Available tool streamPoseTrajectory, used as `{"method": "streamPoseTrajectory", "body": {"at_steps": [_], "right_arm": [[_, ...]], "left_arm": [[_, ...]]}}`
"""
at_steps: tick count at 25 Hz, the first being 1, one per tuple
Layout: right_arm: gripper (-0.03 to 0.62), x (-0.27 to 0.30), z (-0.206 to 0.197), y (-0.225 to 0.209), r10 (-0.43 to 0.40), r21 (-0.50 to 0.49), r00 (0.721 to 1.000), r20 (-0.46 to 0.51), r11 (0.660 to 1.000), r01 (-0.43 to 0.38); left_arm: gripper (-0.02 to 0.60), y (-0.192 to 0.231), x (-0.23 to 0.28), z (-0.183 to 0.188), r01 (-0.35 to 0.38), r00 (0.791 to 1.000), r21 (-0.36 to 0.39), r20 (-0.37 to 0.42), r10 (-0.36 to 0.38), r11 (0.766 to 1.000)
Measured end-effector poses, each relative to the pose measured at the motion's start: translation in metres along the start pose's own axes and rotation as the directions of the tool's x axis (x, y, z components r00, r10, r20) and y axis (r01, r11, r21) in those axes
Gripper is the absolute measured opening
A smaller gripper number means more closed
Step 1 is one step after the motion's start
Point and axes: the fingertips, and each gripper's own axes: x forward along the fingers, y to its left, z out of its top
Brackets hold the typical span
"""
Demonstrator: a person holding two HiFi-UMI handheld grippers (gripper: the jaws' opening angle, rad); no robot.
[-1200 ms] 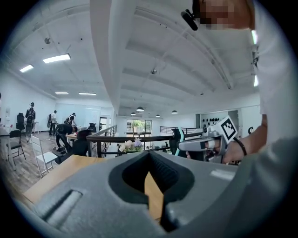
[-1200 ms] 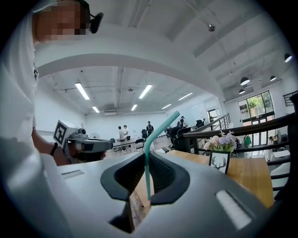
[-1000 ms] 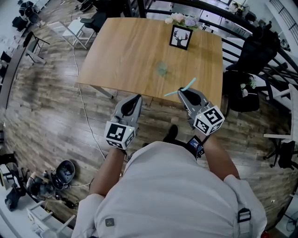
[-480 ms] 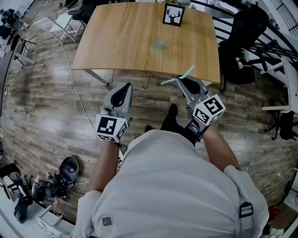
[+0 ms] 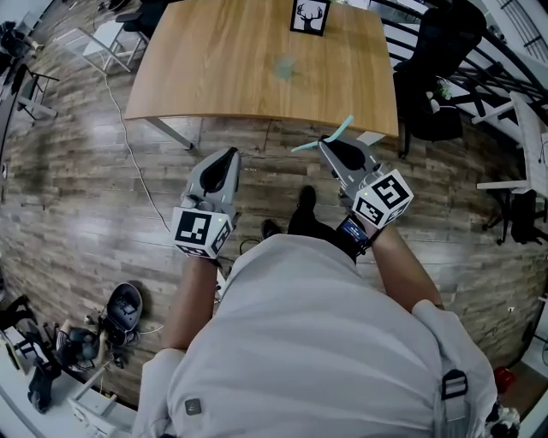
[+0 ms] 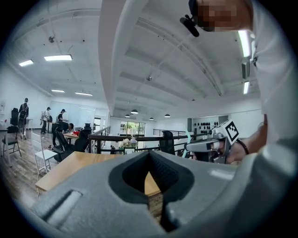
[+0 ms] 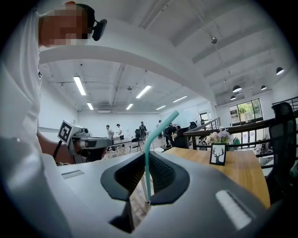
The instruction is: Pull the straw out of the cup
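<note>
My right gripper [image 5: 328, 144] is shut on the teal bendy straw [image 5: 341, 128], which sticks out of its jaws over the wood floor, clear of the table. In the right gripper view the straw [image 7: 148, 153] stands upright between the pads. The clear cup [image 5: 284, 66] stands alone on the wooden table [image 5: 214, 77], well ahead of both grippers. My left gripper [image 5: 227, 156] hangs level beside the right one, its jaws together and holding nothing; it also shows in its own view [image 6: 150, 157].
A deer picture frame [image 5: 309, 15] stands at the table's far edge, with flowers [image 7: 219, 136] behind it. A black chair [image 5: 432, 68] is right of the table. A cable [image 5: 128, 162] runs across the floor at left, and gear [image 5: 111, 316] lies lower left.
Both grippers and the person have backed away from the table, which now sits farther off at the top of the head view. The straw stays gripped in the right gripper.
</note>
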Motion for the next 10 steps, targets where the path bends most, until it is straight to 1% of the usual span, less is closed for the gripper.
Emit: {"method": "streamPoseTrajectory", "body": {"at_steps": [4,10], "right_arm": [[0.037,-0.004,0.000,0.011,0.005,-0.006,1.000,0.000,1.000,-0.005],[0.037,-0.013,0.001,0.021,0.010,-0.001,1.000,0.002,1.000,-0.010]], "left_arm": [[0.005,-0.007,-0.004,0.000,0.013,1.000,0.001,0.003,-0.013,1.000],[0.005,-0.022,-0.010,-0.006,0.051,0.999,-0.012,0.000,-0.051,0.999]]}}
